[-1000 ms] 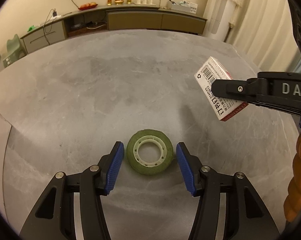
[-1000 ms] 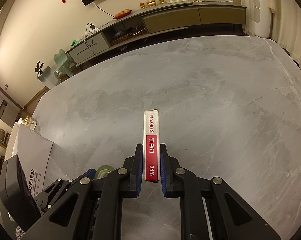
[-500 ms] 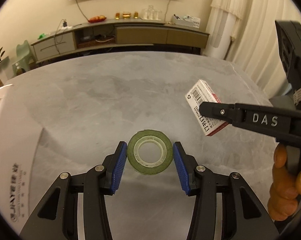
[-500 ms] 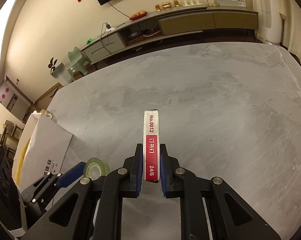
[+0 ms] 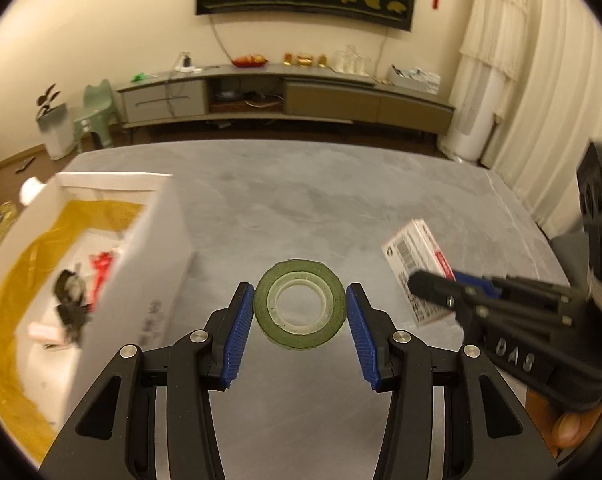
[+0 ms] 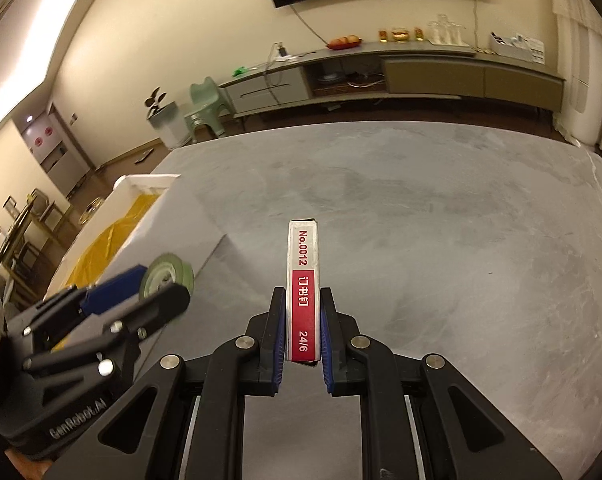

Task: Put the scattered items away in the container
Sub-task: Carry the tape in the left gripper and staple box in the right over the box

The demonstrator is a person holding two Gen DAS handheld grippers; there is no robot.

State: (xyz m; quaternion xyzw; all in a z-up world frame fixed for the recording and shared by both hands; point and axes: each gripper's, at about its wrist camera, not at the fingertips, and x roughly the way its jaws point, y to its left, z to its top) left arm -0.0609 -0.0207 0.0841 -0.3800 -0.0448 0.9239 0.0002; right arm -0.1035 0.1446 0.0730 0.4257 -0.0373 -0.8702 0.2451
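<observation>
A green tape roll (image 5: 301,304) with a pale core hangs above the grey table, and my left gripper (image 5: 300,294) is shut on it, blue pads pressing both sides. To its right, a red-and-white staple box (image 5: 411,250) is clamped in my right gripper (image 5: 433,284). In the right wrist view the staple box (image 6: 303,276) stands on edge between the shut pads of the right gripper (image 6: 303,300). The tape roll (image 6: 165,276) and left gripper (image 6: 149,292) show at the lower left. The white container (image 5: 157,248) with yellow lining lies left of both grippers.
Inside the container (image 6: 141,208) lie a black clip (image 5: 71,292), a red item (image 5: 99,268) and a pale pink piece (image 5: 41,332). The grey table (image 6: 441,220) stretches ahead and to the right. A hand (image 5: 569,432) grips the right tool. A low sideboard (image 5: 301,96) lines the far wall.
Both grippers have risen off the table and swung left with the tape roll and staple box still held. The white container has come into view at the left.
</observation>
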